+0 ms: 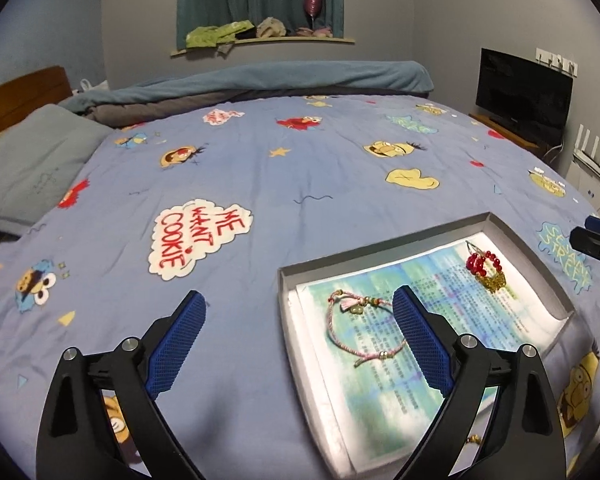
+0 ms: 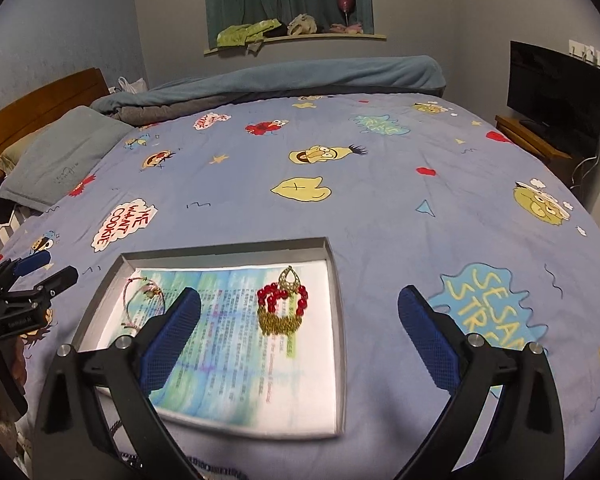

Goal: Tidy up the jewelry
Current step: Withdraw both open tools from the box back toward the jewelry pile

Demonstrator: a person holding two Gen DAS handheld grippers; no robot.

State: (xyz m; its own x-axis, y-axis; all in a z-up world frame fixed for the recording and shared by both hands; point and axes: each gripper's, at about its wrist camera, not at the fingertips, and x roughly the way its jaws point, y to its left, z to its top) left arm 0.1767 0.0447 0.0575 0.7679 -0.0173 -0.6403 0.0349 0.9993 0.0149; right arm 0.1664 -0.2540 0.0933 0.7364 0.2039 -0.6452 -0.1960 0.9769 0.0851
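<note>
A shallow grey box [image 1: 512,236] [image 2: 228,250] lined with a printed sheet lies on the bed. In it are a pink braided bracelet [image 1: 364,328] [image 2: 140,300] and a red-bead earring with gold tassel [image 1: 485,270] [image 2: 282,306]. My left gripper [image 1: 300,304] is open and empty, hovering over the box's left edge, its right finger above the bracelet. My right gripper [image 2: 300,300] is open and empty above the box, with the earring between its fingers in view. The left gripper also shows at the left edge of the right wrist view [image 2: 40,268].
The bed has a blue cartoon-print quilt [image 1: 260,168] [image 2: 380,208]. A grey pillow [image 1: 32,164] and wooden headboard [image 2: 40,100] are at the left, a folded blanket [image 1: 260,80] at the far side. A TV [image 2: 552,88] stands on a stand at the right.
</note>
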